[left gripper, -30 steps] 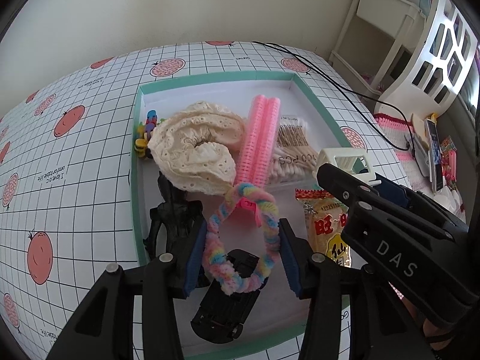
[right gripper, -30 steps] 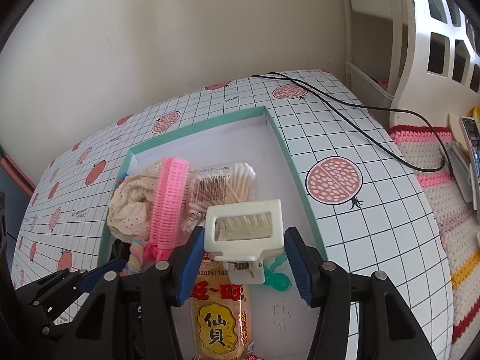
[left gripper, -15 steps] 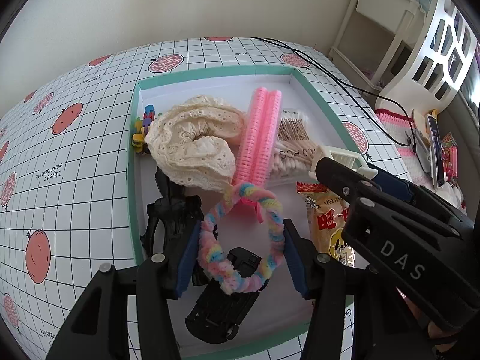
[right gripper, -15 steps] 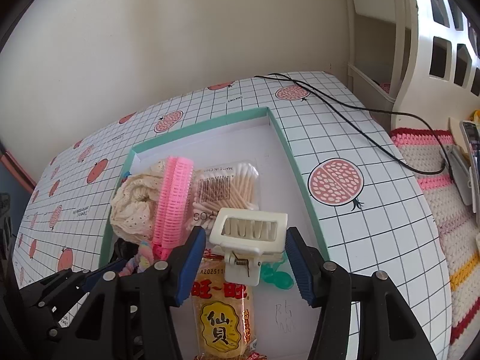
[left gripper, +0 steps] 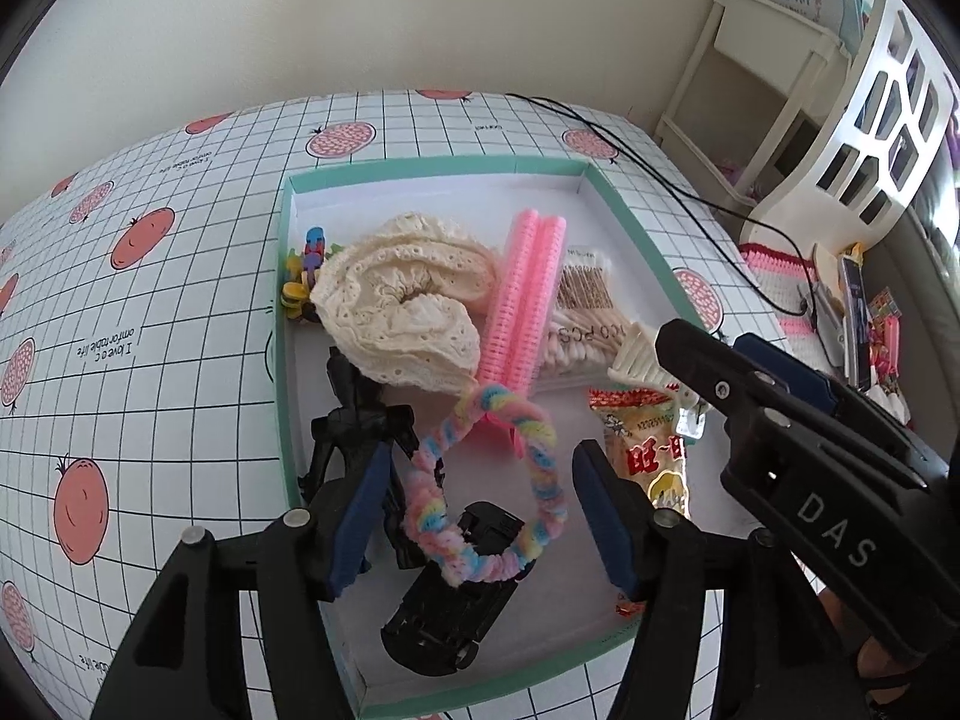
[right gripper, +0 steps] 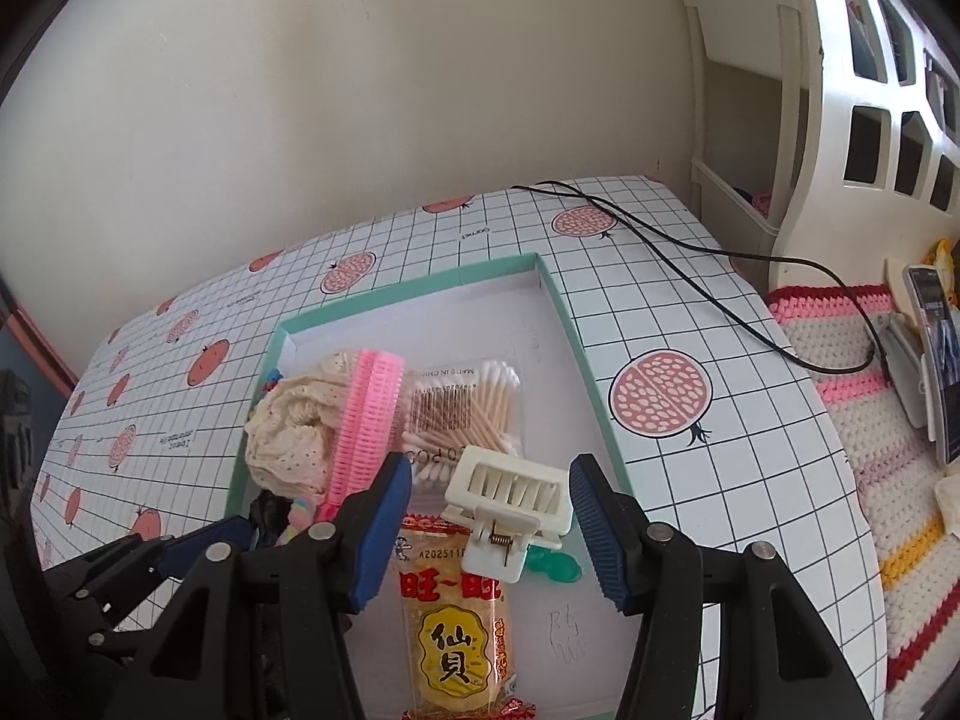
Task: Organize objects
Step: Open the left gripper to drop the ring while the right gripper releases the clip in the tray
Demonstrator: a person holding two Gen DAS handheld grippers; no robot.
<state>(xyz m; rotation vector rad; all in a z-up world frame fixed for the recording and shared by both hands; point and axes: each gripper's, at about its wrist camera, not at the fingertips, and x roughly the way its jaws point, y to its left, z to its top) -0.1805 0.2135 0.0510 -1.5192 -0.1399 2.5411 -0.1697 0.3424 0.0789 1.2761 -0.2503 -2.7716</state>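
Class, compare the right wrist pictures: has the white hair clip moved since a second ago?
Yes. The white hair clip has dropped from claw height onto the snack packet, judged against the teal tray rim.

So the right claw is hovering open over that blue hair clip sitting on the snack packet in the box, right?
Not quite: the hair clip is cream-white, not blue; only the claw's pads are blue. The right wrist view shows it. The rest holds: the right claw hovers open over it, and it sits on the snack packet in the box.
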